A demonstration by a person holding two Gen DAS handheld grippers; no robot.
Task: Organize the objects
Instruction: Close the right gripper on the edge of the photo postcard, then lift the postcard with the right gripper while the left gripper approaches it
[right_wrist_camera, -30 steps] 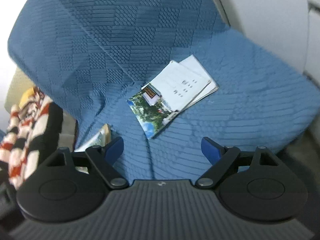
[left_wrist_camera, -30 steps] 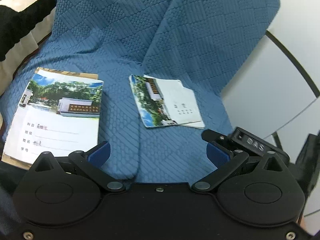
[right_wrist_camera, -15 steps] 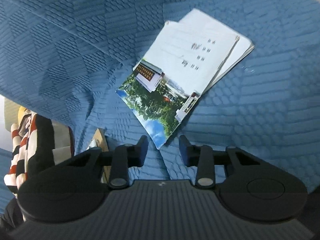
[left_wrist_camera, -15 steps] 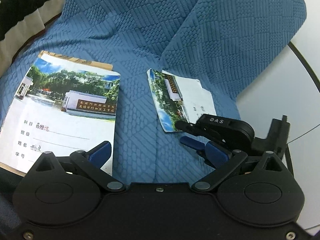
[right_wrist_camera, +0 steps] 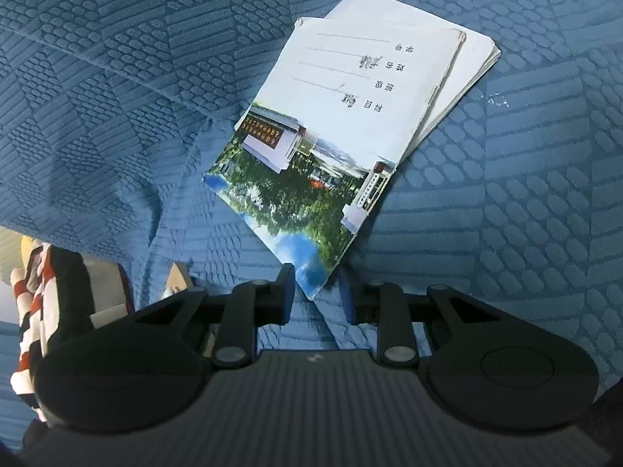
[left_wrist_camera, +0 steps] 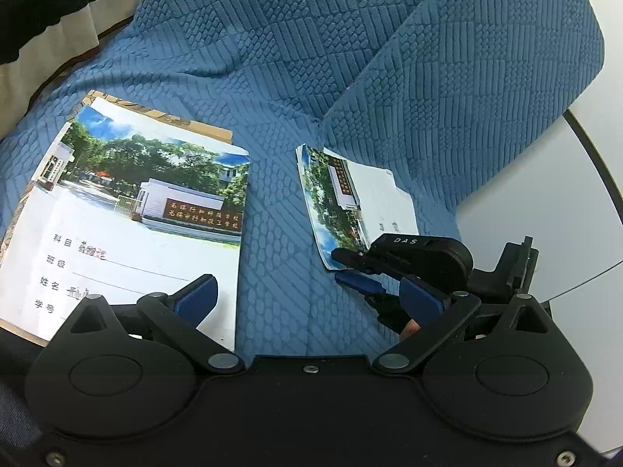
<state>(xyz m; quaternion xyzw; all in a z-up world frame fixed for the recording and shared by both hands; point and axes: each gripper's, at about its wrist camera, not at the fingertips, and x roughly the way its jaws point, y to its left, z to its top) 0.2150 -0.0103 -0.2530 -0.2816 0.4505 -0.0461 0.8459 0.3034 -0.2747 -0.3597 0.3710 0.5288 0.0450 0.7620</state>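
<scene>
While the left gripper (left_wrist_camera: 307, 292) hangs wide and empty at the lower centre of the left wrist view, the large notebook (left_wrist_camera: 132, 218) lies flat at left on the blue cover (left_wrist_camera: 280, 78). At right of centre, the small stack of notebooks (left_wrist_camera: 350, 202) has its near corner between the fingers of the right gripper (left_wrist_camera: 350, 268).

In the right wrist view, the right gripper (right_wrist_camera: 317, 295) is narrow and closing at bottom centre, the stack's (right_wrist_camera: 342, 136) lowest corner poking into the gap; I cannot tell whether the pads press it yet. The stack is fanned. A corner pinch may catch only the top booklet, so the rest could slide off, or the thin cover could bend or tear.
</scene>
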